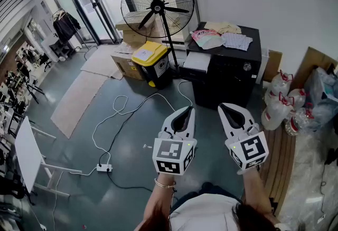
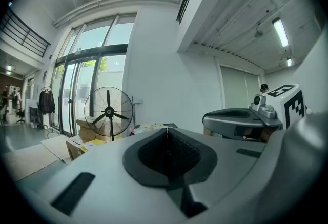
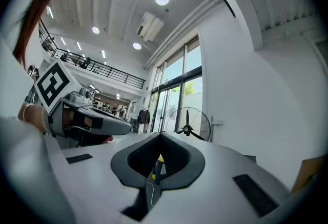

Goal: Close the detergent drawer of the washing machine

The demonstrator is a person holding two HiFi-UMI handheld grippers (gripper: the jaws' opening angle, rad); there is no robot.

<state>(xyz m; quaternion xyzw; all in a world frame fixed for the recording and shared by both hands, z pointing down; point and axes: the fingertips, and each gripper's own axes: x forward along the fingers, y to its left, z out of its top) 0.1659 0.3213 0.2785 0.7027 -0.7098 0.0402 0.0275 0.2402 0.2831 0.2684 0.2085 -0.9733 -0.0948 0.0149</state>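
The black washing machine (image 1: pixel 228 74) stands ahead against the white wall, with cloths piled on its top. A pale grey drawer (image 1: pixel 196 61) juts out at its upper left front. My left gripper (image 1: pixel 186 112) and right gripper (image 1: pixel 226 108) are held side by side, level, well short of the machine, both shut with nothing between the jaws. In the left gripper view the shut left gripper (image 2: pixel 166 131) points toward the fan (image 2: pixel 108 113), and the right gripper (image 2: pixel 241 121) shows beside it. The right gripper view shows its own right gripper (image 3: pixel 160 138) shut too.
A tall standing fan (image 1: pixel 157 7) and a yellow-lidded bin (image 1: pixel 152 63) sit left of the machine, beside cardboard boxes (image 1: pixel 124 61). White and black cables run over the floor to a power strip (image 1: pixel 103 168). Water bottles (image 1: pixel 281 103) and a wooden pallet (image 1: pixel 280 156) lie to the right.
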